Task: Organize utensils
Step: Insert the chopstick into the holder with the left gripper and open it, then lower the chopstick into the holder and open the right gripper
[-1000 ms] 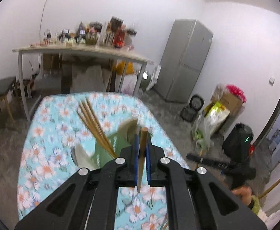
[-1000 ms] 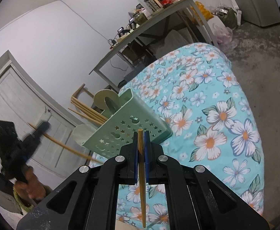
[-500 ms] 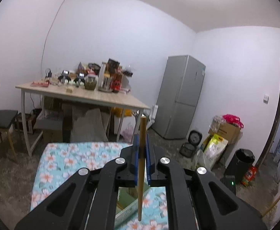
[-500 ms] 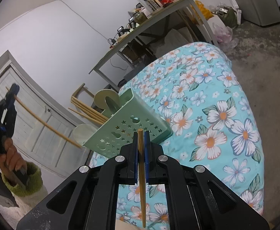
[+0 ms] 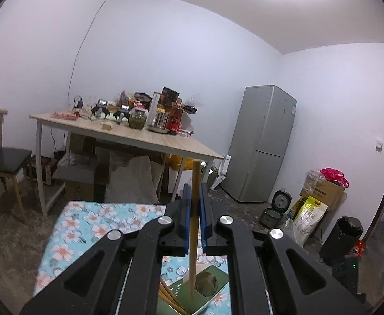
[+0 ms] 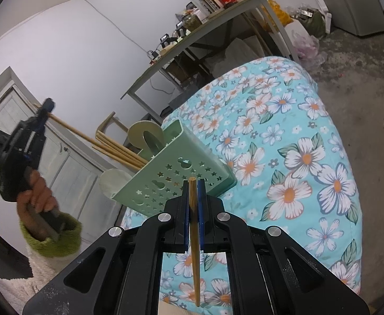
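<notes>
My left gripper (image 5: 195,191) is shut on a wooden chopstick (image 5: 194,225) held upright, its lower tip over the open top of the green utensil holder (image 5: 210,288). In the right wrist view the left gripper (image 6: 46,106) hangs above and left of the pale green holder (image 6: 176,181), its chopstick (image 6: 71,128) slanting down toward several chopsticks (image 6: 121,152) that stand in it. My right gripper (image 6: 194,186) is shut on another wooden chopstick (image 6: 195,249), just in front of the holder's perforated wall.
The holder stands on a floral cloth-covered table (image 6: 297,157). A wooden table with jars and bottles (image 5: 128,131), a chair (image 5: 0,157), a grey fridge (image 5: 265,144) and bags on the floor (image 5: 310,210) fill the room behind. A white door (image 6: 68,173) is at left.
My left gripper has tilted up and risen with its chopstick, now level with the room; its chopstick now points down toward the holder. My right gripper has stayed put.
</notes>
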The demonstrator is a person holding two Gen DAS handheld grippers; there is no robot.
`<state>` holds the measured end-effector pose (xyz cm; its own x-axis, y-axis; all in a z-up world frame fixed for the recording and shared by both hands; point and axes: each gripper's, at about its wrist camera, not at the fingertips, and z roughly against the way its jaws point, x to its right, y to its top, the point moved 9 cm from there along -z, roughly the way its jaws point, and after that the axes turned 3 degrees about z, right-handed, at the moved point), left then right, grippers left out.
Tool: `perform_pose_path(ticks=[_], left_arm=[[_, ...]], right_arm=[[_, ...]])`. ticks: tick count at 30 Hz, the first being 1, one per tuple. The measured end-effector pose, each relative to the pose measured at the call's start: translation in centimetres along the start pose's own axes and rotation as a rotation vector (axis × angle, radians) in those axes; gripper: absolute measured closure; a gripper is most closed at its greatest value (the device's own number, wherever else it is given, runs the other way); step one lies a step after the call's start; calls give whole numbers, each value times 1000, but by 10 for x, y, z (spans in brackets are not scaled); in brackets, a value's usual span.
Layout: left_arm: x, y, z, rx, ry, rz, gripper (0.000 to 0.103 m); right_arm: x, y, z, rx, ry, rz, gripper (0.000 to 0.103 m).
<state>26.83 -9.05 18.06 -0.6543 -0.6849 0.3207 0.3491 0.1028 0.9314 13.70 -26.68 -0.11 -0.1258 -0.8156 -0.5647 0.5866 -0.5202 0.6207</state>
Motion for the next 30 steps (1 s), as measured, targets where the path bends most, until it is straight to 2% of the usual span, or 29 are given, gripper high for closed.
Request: perform_pose_path(ticks=[4, 7, 8, 10, 16, 24, 30], left_arm=[[-11, -34, -18, -85, -10, 53, 97], [-12, -54, -22, -138, -50, 105, 94], [-12, -59, -21, -152, -59, 117, 92], [-14, -67, -17, -164, -60, 131, 75], [-17, -73, 0, -160, -70, 154, 63], [-25, -84, 26, -167, -50, 143, 53], [-31, -110, 43, -207, -28, 135, 47]], right_arm=[[0, -1, -2, -8, -4, 3, 99], [1, 0, -3, -9, -7, 3, 99], [1, 0, -3, -10, -10, 4, 99], [1, 1, -4, -10, -11, 6, 99], [-6, 9, 0, 1, -14, 28, 99], [-42, 49, 23, 82, 4, 124, 99], [-91, 99, 56, 206, 59, 233, 99]])
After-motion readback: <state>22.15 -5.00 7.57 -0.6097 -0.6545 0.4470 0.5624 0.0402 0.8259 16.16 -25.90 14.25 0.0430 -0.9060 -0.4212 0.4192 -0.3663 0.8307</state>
